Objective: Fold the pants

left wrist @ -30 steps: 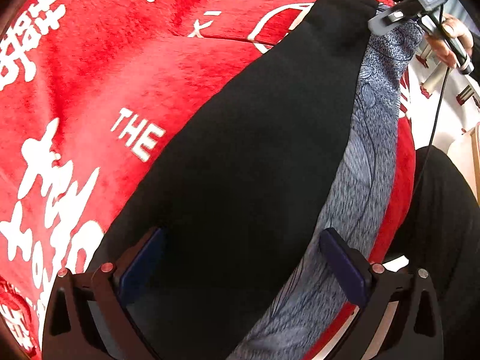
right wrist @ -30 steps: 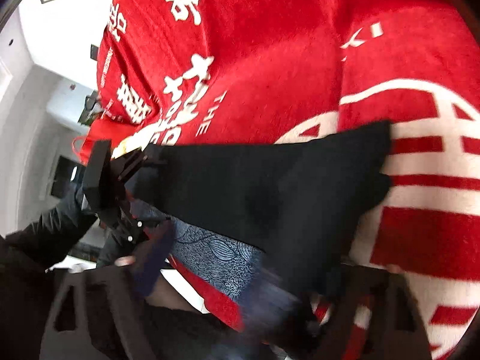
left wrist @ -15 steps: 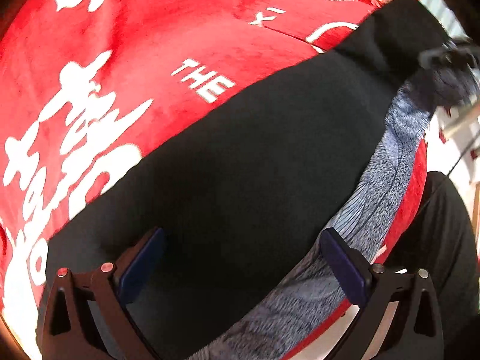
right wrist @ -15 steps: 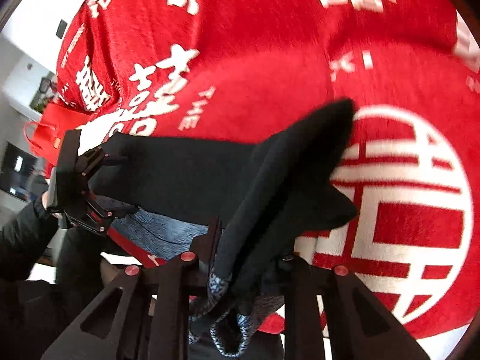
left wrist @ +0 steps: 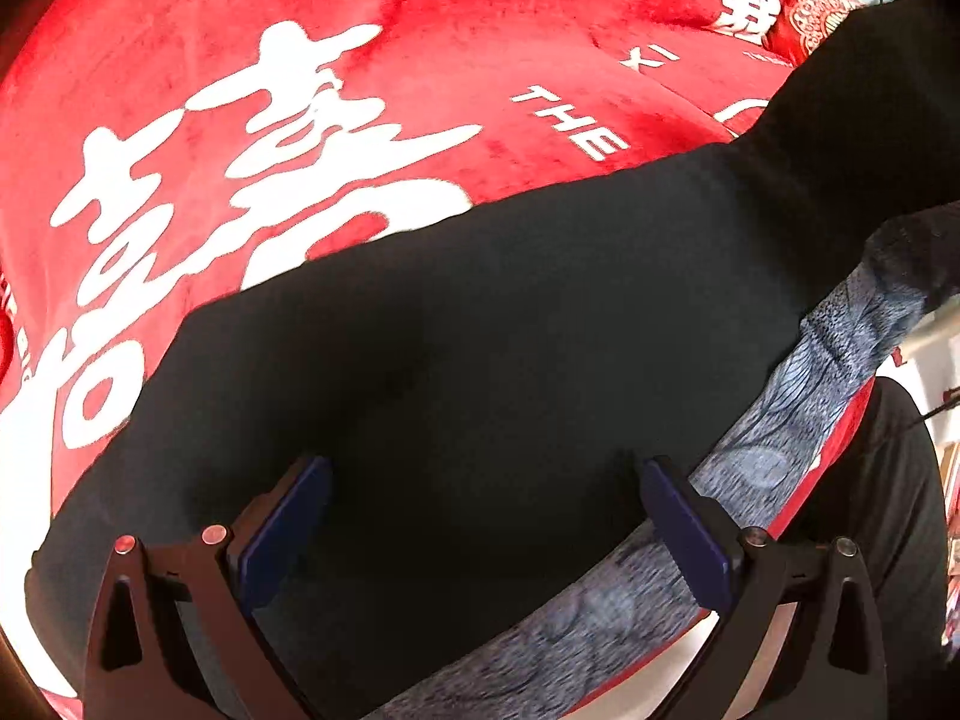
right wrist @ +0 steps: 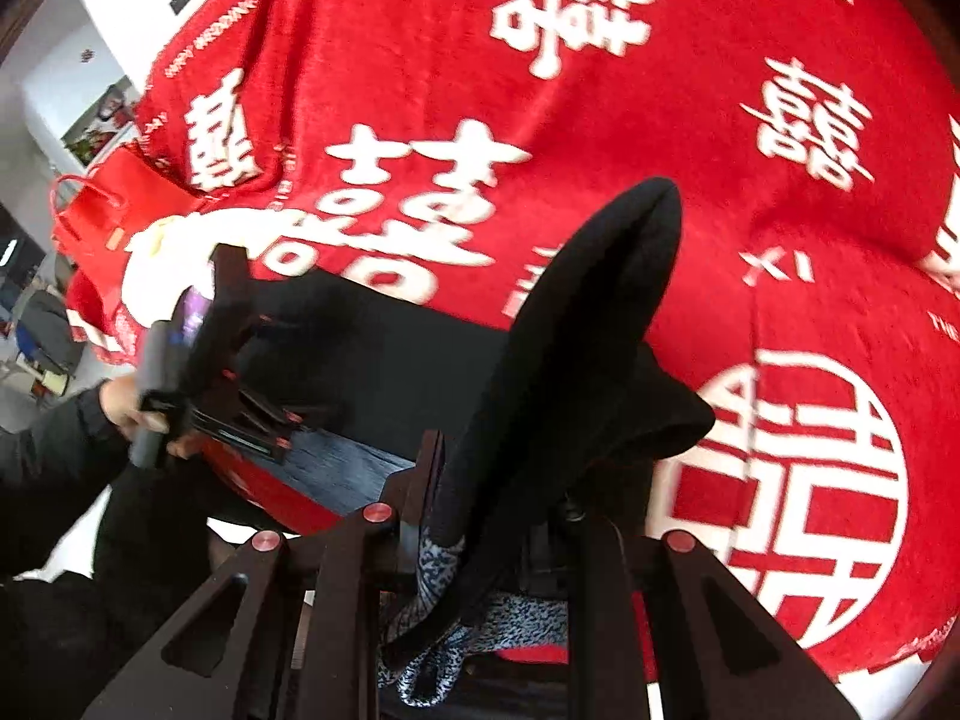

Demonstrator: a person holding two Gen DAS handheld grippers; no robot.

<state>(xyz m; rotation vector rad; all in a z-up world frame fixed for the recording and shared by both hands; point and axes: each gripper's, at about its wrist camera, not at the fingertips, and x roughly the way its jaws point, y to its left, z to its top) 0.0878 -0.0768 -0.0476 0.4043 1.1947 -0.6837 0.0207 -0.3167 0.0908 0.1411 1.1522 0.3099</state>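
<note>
Across the red blanket (left wrist: 372, 30) with its white lettering, the black pants (left wrist: 510, 330) are lying spread out, and everything below is placed relative to them. At their far left in the right wrist view, a red bag (right wrist: 114, 210) is sitting on the blanket's edge, well apart from the dark cloth. Just beside the pants' left end, your left hand (right wrist: 129, 414) is gripping the handle of the left tool (right wrist: 252, 372), which is hovering over that end. In the left wrist view that left tool (left wrist: 480, 516) is standing wide open, its blue pads (left wrist: 282, 528) spread apart above the fabric and pinching nothing; whether they are touching the cloth, you cannot tell. Along the pants' near edge, a grey patterned lining (left wrist: 810, 408) is showing, running toward the blanket's border. Toward the pants' right end, your right tool (right wrist: 498, 516) is clamping a bunched fold of them, black cloth and speckled grey lining (right wrist: 438, 564) squeezed together between its narrowed jaws. That gripped end is arching up from the blanket in a tall dark hump (right wrist: 600, 300) while the rest is lying flat. Right of the pants, a white circular emblem (right wrist: 816, 504) on the blanket is showing.
</note>
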